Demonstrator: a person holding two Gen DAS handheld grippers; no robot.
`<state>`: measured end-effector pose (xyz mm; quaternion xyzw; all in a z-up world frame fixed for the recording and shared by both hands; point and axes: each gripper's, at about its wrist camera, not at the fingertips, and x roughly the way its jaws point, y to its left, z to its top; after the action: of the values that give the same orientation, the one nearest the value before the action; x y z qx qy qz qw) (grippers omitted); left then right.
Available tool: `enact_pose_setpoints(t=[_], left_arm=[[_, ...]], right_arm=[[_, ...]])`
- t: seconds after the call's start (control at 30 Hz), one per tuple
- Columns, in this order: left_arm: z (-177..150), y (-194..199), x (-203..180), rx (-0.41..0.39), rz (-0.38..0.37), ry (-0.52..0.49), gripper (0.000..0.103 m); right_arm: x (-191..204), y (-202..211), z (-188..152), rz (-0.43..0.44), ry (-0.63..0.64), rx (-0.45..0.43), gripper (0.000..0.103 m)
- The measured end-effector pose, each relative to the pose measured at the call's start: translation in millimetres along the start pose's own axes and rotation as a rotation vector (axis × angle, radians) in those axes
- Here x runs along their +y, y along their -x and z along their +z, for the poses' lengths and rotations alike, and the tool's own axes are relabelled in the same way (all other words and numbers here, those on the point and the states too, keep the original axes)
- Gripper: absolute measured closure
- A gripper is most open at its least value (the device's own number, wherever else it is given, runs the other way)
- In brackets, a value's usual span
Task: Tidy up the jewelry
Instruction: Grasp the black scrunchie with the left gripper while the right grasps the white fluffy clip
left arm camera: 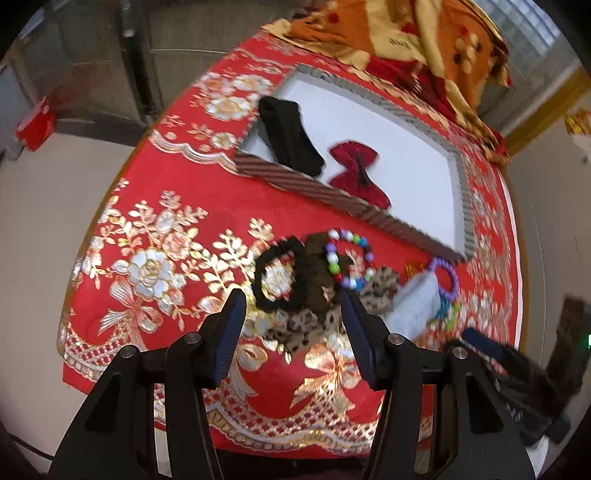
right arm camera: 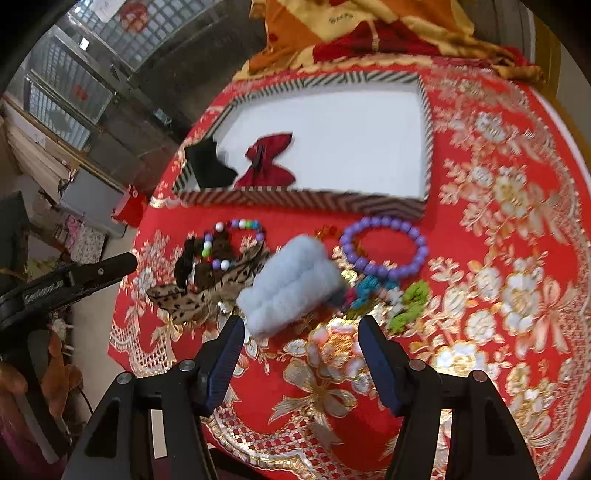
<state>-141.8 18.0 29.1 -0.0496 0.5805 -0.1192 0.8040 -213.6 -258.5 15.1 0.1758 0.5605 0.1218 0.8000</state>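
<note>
The left gripper and right gripper hover wide open and empty above a red embroidered tablecloth. Just beyond lie a multicoloured bead bracelet, a pale blue scrunchie and a purple bead bracelet. Farther off, a striped tray holds a red bow and a black band at its left end.

Both views are bright and evenly lit, with daylight coming through the glass-block window at one o'clock in the left view and at ten o'clock in the right. Shadows are soft and faint. The gold thread of the red tablecloth throws glare, strongest toward three o'clock. Motion blur smears the beaded bracelet and the fluffy blue scrunchie. Fisheye distortion bends the tray rim, and black corners frame each circle.
</note>
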Motion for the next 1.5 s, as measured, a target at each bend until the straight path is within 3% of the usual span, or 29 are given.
enact_pose_setpoints(t=[0.3,0.4,0.57,0.73,1.07,1.5], left_arm=[[-22.9,-18.3,-35.1,0.039,-0.028,-0.256,0.05],[-24.3,-30.7,-40.1,0.066,-0.02,-0.283,0.05],[-21.4,-47.0,-35.6,0.109,-0.033,-0.262,0.05],[-10.3,-38.1,-4.0,0.12,-0.092,-0.15,0.05],[17.8,-50.0,10.4,0.129,-0.079,-0.037,0.05],[27.9,-81.4,8.5,0.194,-0.057,-0.031,0.051]], right_arm=[[-3.9,-8.0,7.3,-0.016,-0.013,0.015,0.041],[-7.1,-9.3,8.6,-0.017,-0.027,0.018,0.041],[-9.6,-8.3,7.8,-0.026,-0.037,0.023,0.041],[-12.5,-2.7,7.7,-0.02,-0.048,0.013,0.041],[-2.7,-14.0,13.1,0.0,-0.039,0.035,0.041],[5.1,-45.8,28.8,0.002,-0.105,0.047,0.041]])
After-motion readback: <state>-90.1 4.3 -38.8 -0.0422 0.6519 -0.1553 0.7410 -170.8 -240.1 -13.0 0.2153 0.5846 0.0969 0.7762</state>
